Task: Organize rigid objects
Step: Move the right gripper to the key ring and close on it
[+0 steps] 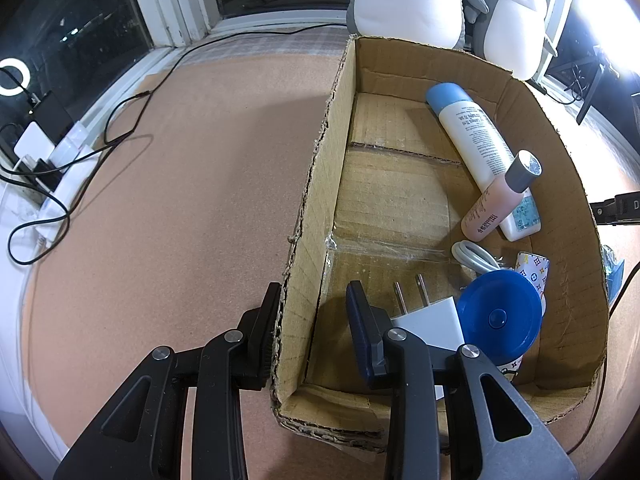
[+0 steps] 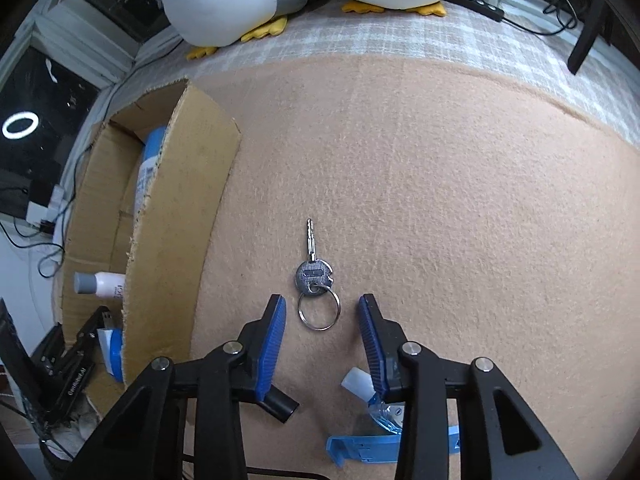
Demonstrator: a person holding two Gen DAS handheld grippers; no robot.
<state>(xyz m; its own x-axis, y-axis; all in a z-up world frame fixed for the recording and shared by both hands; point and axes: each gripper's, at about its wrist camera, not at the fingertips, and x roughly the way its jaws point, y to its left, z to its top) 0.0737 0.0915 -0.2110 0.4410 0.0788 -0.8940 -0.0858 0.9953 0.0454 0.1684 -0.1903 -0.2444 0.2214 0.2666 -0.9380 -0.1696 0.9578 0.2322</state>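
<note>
Right gripper (image 2: 322,320) lowering over key (image 2: 313,266) on the desk (image 2: 440,200); left gripper (image 1: 312,320) steadying box.

Key lying flat on tan felt, blade pointing far, ring (image 2: 319,312) near, right between the blue pads; jaws open, straddling the ring, nothing pressed yet, probably lined up for a pinch on ring or head. Left jaws closed on left wall of cardboard box (image 1: 316,184), one finger outside, one inside, likely bracing it for drops. Already in box: white bottle (image 1: 472,136), pink bottle (image 1: 496,200), charger plug (image 1: 432,316), blue lid (image 1: 498,312). Blue plastic bits (image 2: 360,446) near right gripper, not yet boxed. Box left of key, near.
</note>
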